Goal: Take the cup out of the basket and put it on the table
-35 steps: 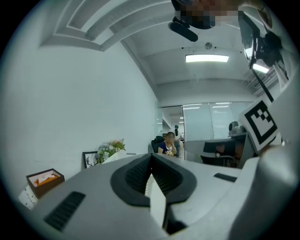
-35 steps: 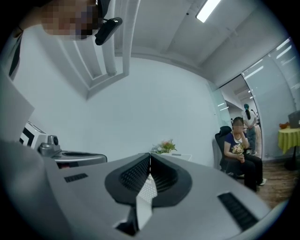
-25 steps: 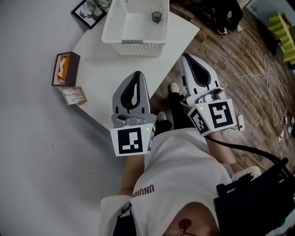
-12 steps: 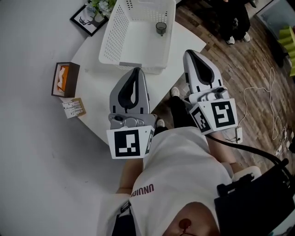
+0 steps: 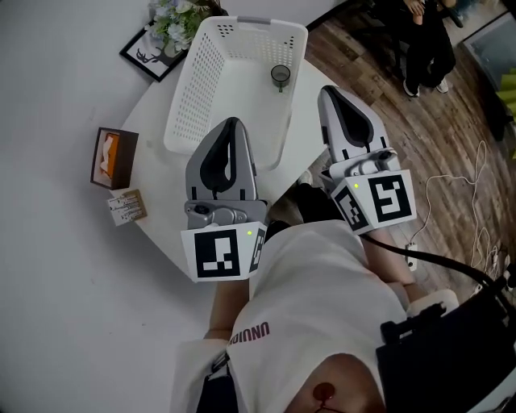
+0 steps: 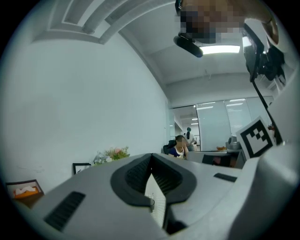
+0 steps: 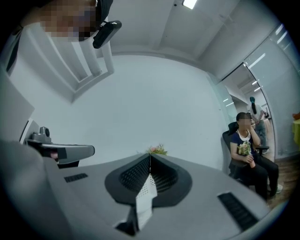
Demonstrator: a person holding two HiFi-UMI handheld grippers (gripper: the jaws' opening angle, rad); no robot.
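Note:
A small dark glass cup (image 5: 280, 77) stands upright inside the white perforated basket (image 5: 201, 89), near its far right wall. The basket sits on the white table (image 5: 157, 173). My left gripper (image 5: 232, 122) is shut and empty, its tip over the basket's near rim, short of the cup. My right gripper (image 5: 328, 89) is also shut and empty, just right of the basket and level with the cup. In the left gripper view the shut jaws of the left gripper (image 6: 151, 154) frame a sliver of the basket (image 6: 158, 206) and the cup (image 6: 151, 204). The right gripper (image 7: 150, 154) shows a strip of basket (image 7: 145, 191).
A brown tissue box (image 5: 113, 157) and a small card (image 5: 127, 207) lie at the table's left edge. A framed picture (image 5: 149, 52) and flowers (image 5: 173, 20) stand behind the basket. Wooden floor with cables (image 5: 476, 202) lies to the right. A seated person (image 7: 248, 154) is beyond.
Both grippers have moved forward towards the basket, still shut. The left tip now overlaps the basket's near rim and the right tip has drawn level with the cup.

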